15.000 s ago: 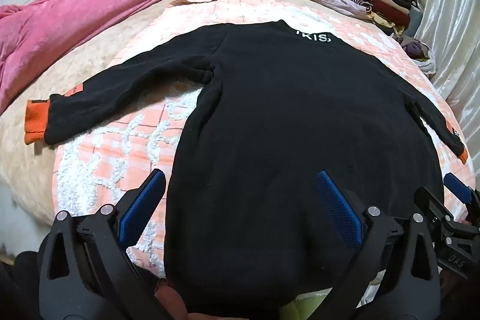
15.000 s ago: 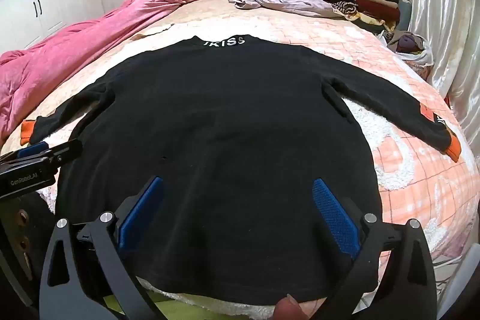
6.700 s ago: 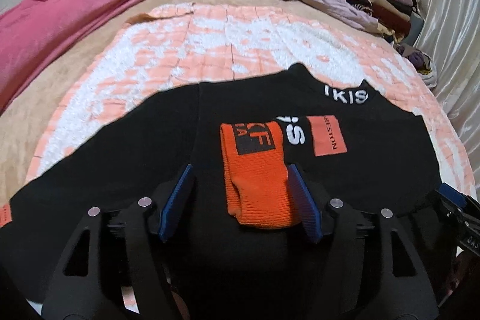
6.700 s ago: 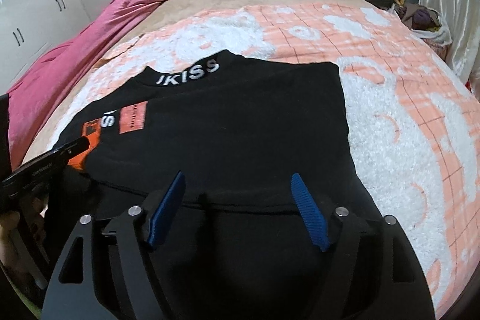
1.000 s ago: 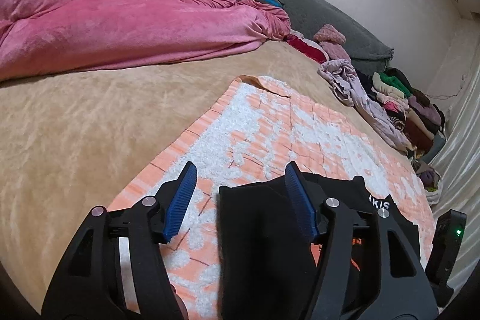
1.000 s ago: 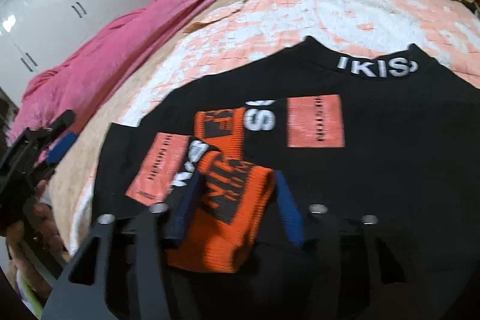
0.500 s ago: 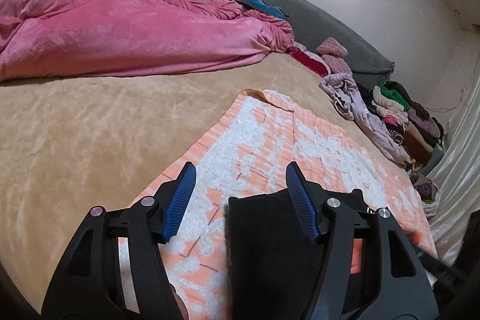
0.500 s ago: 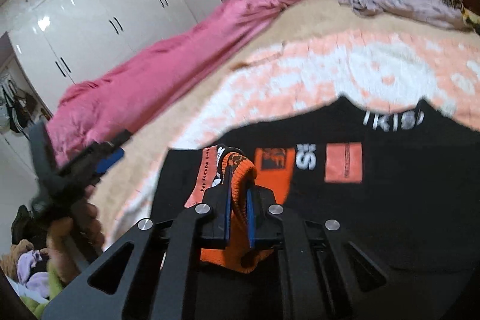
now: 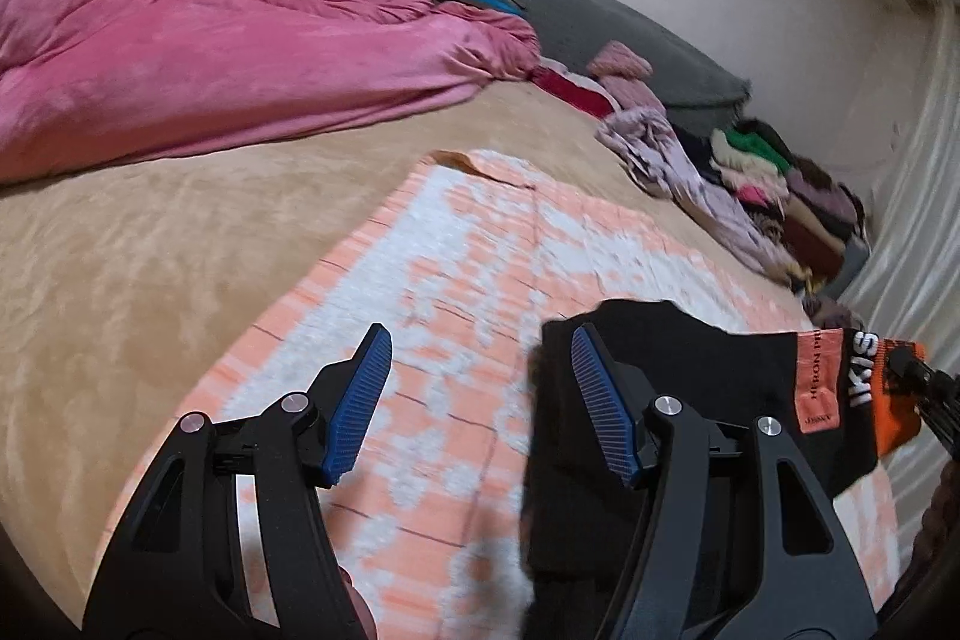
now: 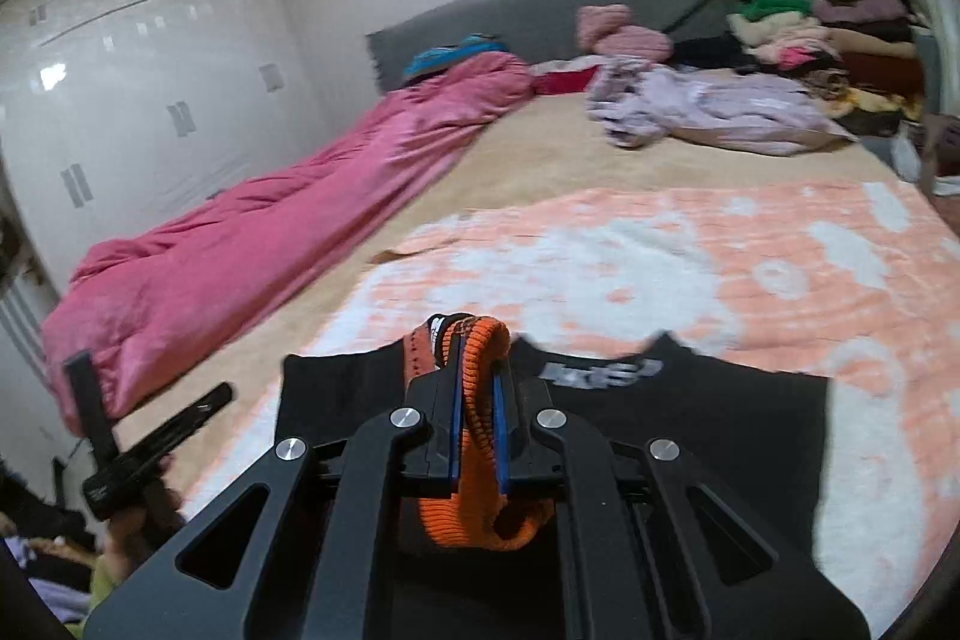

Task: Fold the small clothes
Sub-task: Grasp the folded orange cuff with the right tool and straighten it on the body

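Bedroom scene: big bed point(image 10: 540, 148) with a tan cover, an orange-and-white blanket point(image 10: 750, 268) spread as the folding surface, pink duvet point(image 10: 270, 244) bunched along one side, grey headboard point(image 10: 540, 4), white wardrobes point(image 10: 138, 100), a loose lilac garment point(image 10: 720, 106) and stacked clothes point(image 10: 828, 34) at the far end. Change in the last second: right tool point(image 10: 477, 436) went from straddling the orange cuff point(image 10: 480, 352) to clamped tight on it, jaws together with the knit pinched between the pads, and the cuff is now lifted clear of the black sweater point(image 10: 720, 436), which lies partly folded on the blanket, collar lettering facing away. In the left wrist view the sleeve's orange patch and cuff hang raised at the right edge. Left tool point(image 9: 480, 400) has its jaws apart, nothing between them; its right finger sits over the sweater's near edge, and whether it touches is unclear. Likely meaning: the sleeve fold is being redone or repositioned, so the garment is mid-fold, not finished. Sleeve next needs laying flat across the body without dragging the layer underneath.
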{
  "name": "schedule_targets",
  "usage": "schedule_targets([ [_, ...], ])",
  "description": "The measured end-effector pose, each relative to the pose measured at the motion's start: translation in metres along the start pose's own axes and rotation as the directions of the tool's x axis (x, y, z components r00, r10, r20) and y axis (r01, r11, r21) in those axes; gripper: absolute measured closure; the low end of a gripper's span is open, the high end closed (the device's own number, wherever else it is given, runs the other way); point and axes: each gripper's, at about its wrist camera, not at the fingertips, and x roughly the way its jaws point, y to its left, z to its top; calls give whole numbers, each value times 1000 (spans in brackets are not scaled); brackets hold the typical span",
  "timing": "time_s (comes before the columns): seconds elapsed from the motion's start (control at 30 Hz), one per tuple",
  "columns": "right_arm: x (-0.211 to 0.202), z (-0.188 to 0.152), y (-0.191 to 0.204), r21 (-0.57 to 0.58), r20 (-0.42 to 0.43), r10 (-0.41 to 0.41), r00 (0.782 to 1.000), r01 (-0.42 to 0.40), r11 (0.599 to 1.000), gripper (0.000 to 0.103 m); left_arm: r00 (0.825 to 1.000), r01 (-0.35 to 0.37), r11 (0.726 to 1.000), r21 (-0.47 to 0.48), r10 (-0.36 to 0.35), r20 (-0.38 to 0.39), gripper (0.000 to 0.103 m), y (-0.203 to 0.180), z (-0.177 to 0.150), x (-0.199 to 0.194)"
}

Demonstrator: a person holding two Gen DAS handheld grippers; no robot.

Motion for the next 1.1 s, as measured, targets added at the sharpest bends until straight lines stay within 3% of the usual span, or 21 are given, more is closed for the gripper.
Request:
schedule_targets([
  [0.17, 13, -16, -41, 33, -53, -126, 991, 128, 991, 96, 999, 21, 997, 77, -19, -28, 48, -24, -12, 8],
  [0.3, 21, -33, -67, 79, -101, -169, 980, 177, 981, 96, 997, 57, 986, 156, -48, -61, 48, -50, -25, 15],
  [0.6, 36, -51, -90, 54, -155, -262, 952, 273, 961, 96, 993, 104, 919, 381, -78, -84, 48, -106, -50, 38],
  [0.8, 53, -63, -101, 38, -221, -304, 927, 319, 947, 96, 973, 90, 917, 388, 2, -230, 48, -103, -69, 76],
  [0.97, 67, -74, -108, 20, -250, -346, 904, 362, 932, 91, 970, 90, 918, 385, 7, -242, 47, -99, -72, 79],
  [1.03, 63, -73, -112, 43, -245, -333, 910, 353, 935, 89, 971, 91, 919, 383, 4, -239, 47, -98, -72, 78],
  [1.1, 53, -72, -117, 102, -225, -287, 931, 315, 943, 87, 972, 97, 922, 375, -7, -234, 47, -97, -71, 75],
])
